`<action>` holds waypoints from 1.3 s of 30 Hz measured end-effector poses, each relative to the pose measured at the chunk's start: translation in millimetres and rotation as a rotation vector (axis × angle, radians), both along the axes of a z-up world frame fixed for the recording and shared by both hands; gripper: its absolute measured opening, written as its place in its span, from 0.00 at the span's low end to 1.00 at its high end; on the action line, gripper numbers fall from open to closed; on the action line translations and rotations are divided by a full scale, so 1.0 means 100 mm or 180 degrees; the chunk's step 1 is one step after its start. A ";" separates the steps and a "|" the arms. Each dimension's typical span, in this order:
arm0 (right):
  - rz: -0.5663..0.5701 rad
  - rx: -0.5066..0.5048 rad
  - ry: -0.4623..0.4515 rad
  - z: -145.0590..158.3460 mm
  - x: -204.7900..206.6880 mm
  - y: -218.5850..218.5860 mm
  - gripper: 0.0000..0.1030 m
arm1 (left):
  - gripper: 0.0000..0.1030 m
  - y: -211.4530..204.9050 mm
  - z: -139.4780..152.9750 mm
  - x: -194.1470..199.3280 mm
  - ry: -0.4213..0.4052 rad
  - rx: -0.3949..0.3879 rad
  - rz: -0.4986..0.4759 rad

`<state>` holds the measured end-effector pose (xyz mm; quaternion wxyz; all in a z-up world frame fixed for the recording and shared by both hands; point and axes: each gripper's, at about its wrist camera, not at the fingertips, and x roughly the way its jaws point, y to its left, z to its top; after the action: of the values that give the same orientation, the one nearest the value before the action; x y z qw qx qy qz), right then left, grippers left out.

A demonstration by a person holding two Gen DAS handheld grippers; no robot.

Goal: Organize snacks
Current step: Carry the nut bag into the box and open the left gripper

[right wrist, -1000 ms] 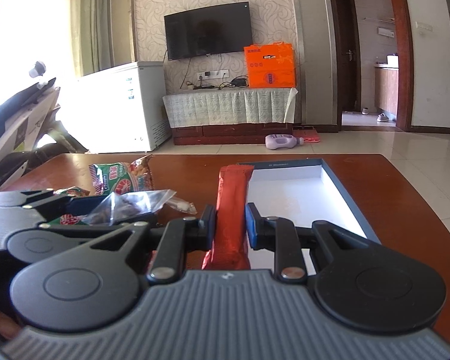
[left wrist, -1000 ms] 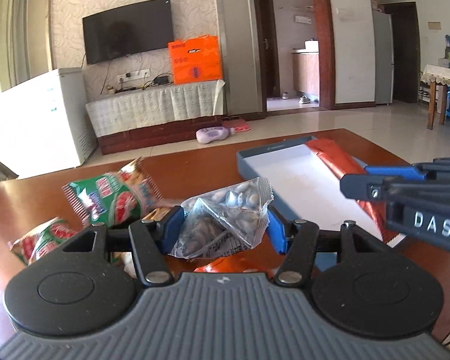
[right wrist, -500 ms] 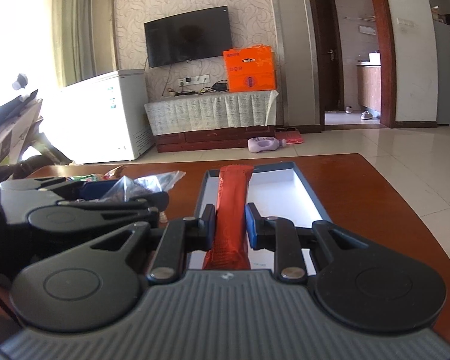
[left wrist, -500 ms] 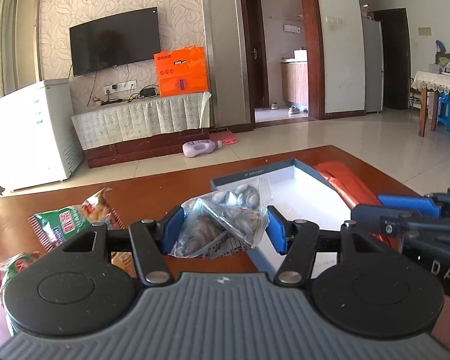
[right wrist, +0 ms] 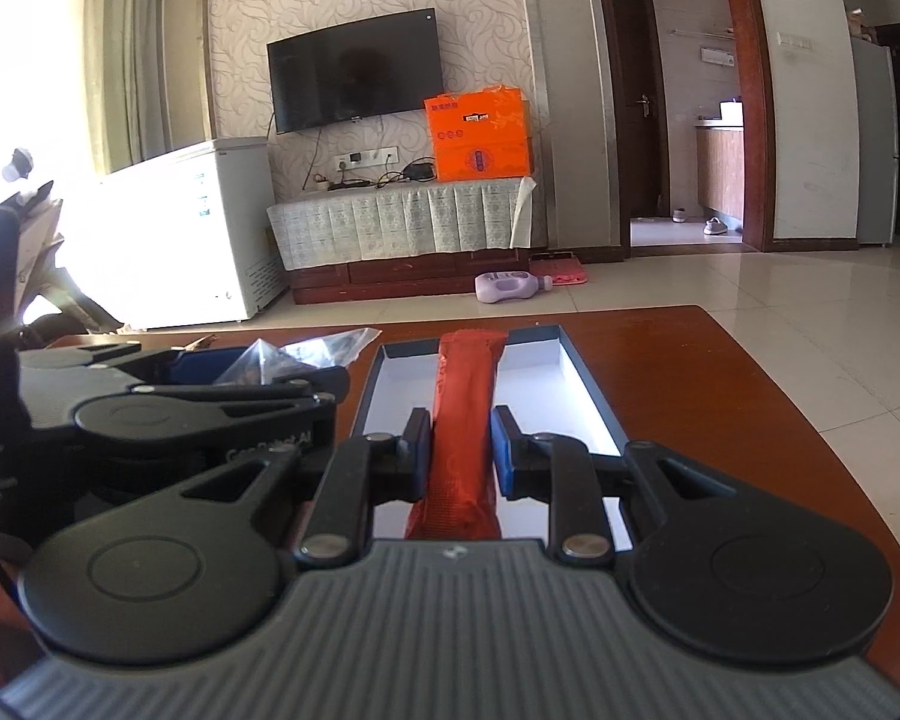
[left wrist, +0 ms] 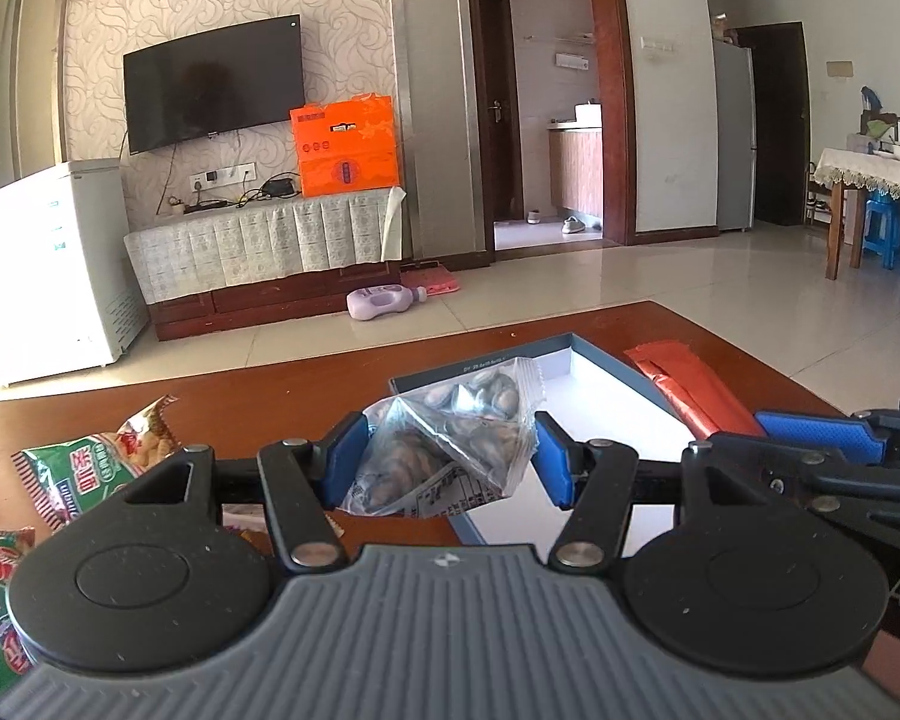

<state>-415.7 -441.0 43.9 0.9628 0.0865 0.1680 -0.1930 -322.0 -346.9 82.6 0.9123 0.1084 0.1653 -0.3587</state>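
left hand-held gripper (left wrist: 444,459) clamps the clear nut bag (left wrist: 450,444) at the box (left wrist: 600,384) near-left corner, right hand-held gripper (right wrist: 461,450) pinches the red stick pack (right wrist: 465,414) over the box w/ its far end inside, so lower both flat side by side before letting go, keeping them apart.

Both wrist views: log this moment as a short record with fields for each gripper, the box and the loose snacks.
left gripper: shut on a clear plastic bag of nuts, held beside the box's near left corner
right gripper: shut on a long orange-red snack packet, held lengthwise over the box
box: shallow blue-rimmed cardboard box with white floor, open, nothing seen lying inside
loose snacks: green and red snack packets on the brown wooden table, left of the box
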 end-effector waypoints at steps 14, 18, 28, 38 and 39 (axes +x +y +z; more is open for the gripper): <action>-0.0147 0.0100 0.0101 -0.05 -0.01 -0.10 0.24 | 0.63 -0.35 -0.08 0.23 0.0082 -0.0077 -0.0118; -0.0162 0.0117 0.0121 -0.06 -0.02 -0.14 0.24 | 0.63 -0.51 -0.14 0.32 0.0130 -0.0073 -0.0156; -0.0143 0.0140 0.0251 -0.10 0.06 -0.23 0.24 | 0.64 -0.89 -0.41 0.60 0.0374 0.0084 -0.0169; -0.0155 0.0164 0.0278 -0.13 0.15 -0.27 0.24 | 0.81 -0.90 -0.45 0.57 0.0225 0.0113 -0.0179; -0.0150 0.0164 0.0285 -0.14 0.14 -0.26 0.24 | 0.81 -0.87 -0.45 0.54 0.0189 0.0126 -0.0199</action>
<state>-401.7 -467.1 29.8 0.9470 0.1065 0.2137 -0.2149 -267.7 -433.8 37.5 0.8930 0.1209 0.1958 -0.3867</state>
